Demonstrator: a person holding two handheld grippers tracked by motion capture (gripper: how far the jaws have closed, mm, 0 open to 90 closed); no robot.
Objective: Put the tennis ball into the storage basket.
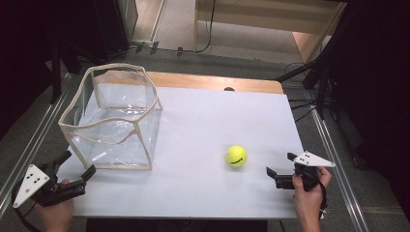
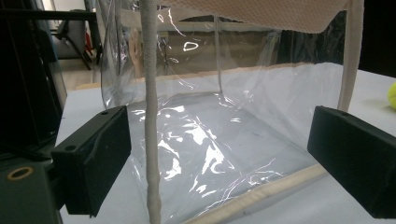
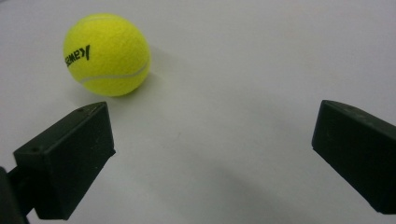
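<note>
A yellow tennis ball [image 1: 236, 156] rests on the white table top [image 1: 208, 125], right of centre. My right gripper [image 1: 280, 164] stands open a short way to the ball's right, jaws pointing left with nothing between them. In the right gripper view the ball [image 3: 107, 54] lies ahead of the left jaw, apart from it. A clear plastic box with cream fabric edging [image 1: 116, 116] stands at the left. My left gripper [image 1: 76, 164] is open at the box's near left corner. In the left gripper view the box [image 2: 219, 116] stands close ahead, one cream corner seam [image 2: 152, 130] between the jaws.
The ball's edge [image 2: 392, 95] shows at the far right of the left gripper view. A wooden strip [image 1: 212, 82] runs along the table's far edge. Metal rails [image 1: 333, 145] flank both sides. Dark stands and cables sit beyond the table's right side.
</note>
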